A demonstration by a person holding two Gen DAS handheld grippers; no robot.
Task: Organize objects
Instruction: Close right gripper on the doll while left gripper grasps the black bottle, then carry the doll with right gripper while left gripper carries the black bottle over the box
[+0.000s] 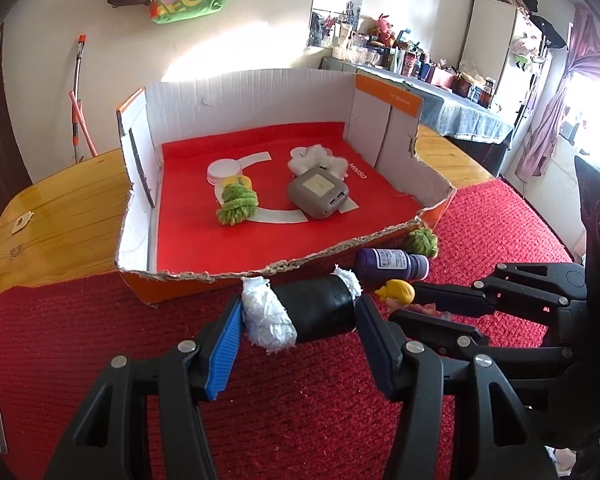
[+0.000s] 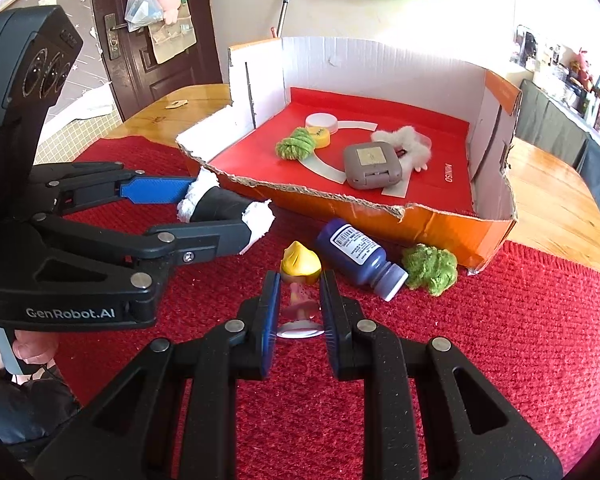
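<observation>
Jaws of the left gripper are part open and clamped across a black cylinder stuffed with white paper at both ends, held clear of the red mat. Jaws of the right gripper are nearly closed, pads against a small yellow-haired figurine standing upright on its white base on the mat. Just beyond the figurine lie a purple bottle on its side and a green yarn ball, both outside the torn cardboard box. Inside the box, on its red lining: a grey square case, a white fluffy item, a second green yarn bundle, a yellow piece and a white cap. The mat lies on a wooden counter.
</observation>
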